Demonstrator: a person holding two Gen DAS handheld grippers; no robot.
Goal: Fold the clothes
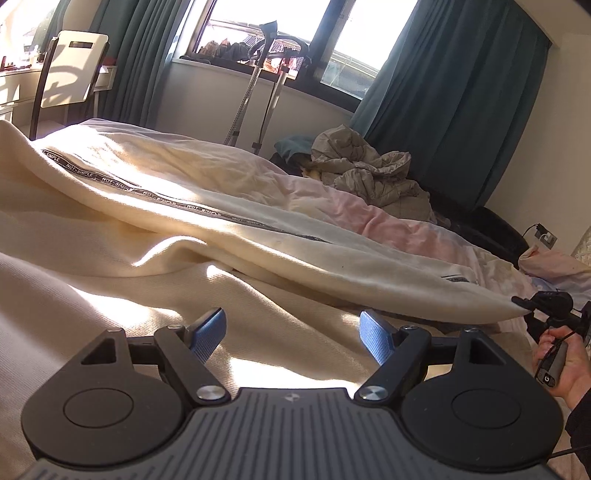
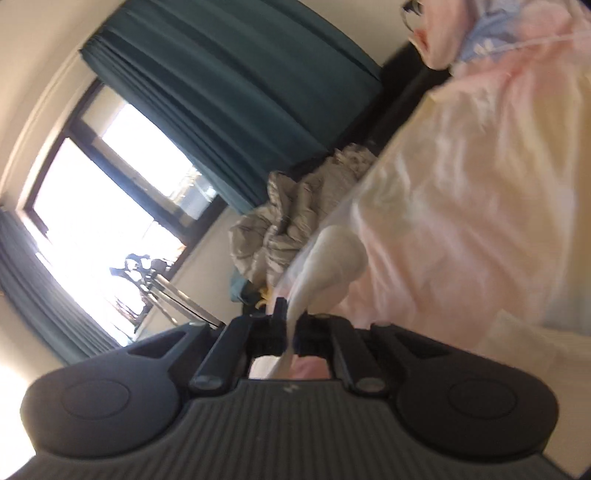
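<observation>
My right gripper (image 2: 290,325) has its fingers pinching a corner of the cream cotton garment (image 1: 221,206) spread across the bed; my left gripper (image 1: 291,328) hovers spread. I should lift gently, keeping the fabric taut.

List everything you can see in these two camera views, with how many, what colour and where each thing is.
cream garment: one, cream with a dark lettered tape, spread across the bed, its tip pinched at the right.
bedding: one, pale pink, under the garment.
crumpled quilt: one, grey-beige, heaped beyond the bed's far side.
curtains: teal, beside the window.
window: dark-framed, bright, back wall.
chair: one, white back, far left.
stand: one, metal poles, under the window.
wall socket: one, right wall.
left gripper: blue pads, open over the garment, holding nothing.
right gripper: black, shut on the garment's tip.
hand: one, holding the right gripper's handle.
</observation>
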